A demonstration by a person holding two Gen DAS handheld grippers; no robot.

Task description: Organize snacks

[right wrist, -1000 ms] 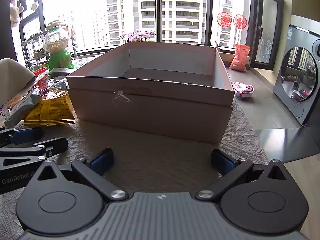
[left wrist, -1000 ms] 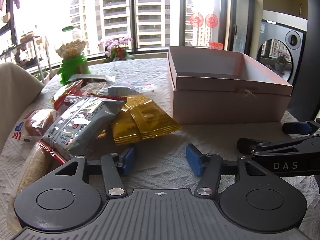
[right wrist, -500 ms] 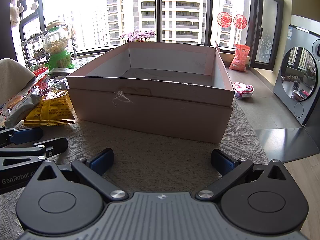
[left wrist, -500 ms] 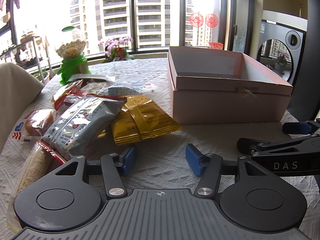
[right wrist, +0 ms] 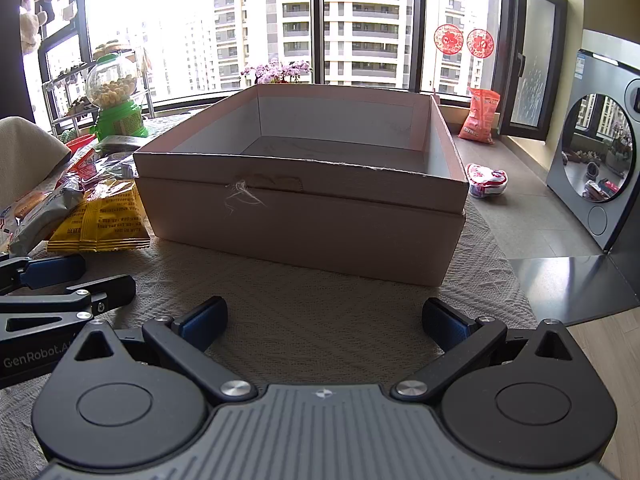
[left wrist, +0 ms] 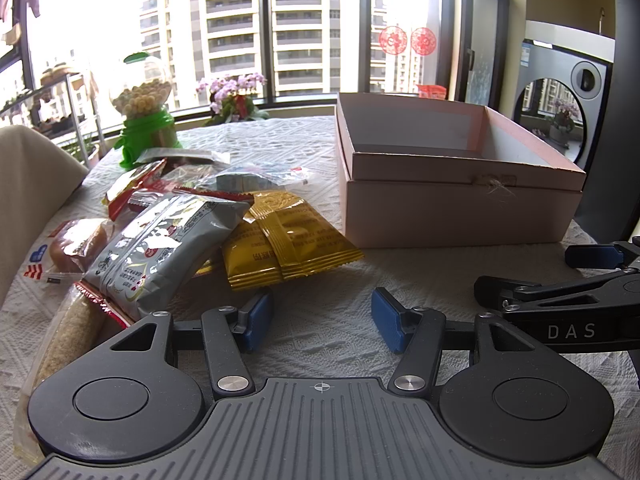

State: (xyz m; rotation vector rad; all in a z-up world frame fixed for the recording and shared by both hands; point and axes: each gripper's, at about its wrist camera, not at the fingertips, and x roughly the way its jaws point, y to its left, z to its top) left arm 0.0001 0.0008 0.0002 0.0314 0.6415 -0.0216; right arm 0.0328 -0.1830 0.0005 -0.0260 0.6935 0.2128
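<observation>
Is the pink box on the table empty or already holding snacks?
Empty: the right wrist view shows the pink box with a bare floor; the snack packets lie beside it.

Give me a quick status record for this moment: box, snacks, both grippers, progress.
box: pink cardboard box, open top, nothing visible inside
snacks: pile on the tablecloth left of the box; yellow packets nearest the box, silver bag lying partly over them, red packets behind
left gripper: open, nothing between the pads, over bare cloth just in front of the yellow packets
right gripper: open, empty, facing the box's front wall
progress: no snack in the box yet
</observation>
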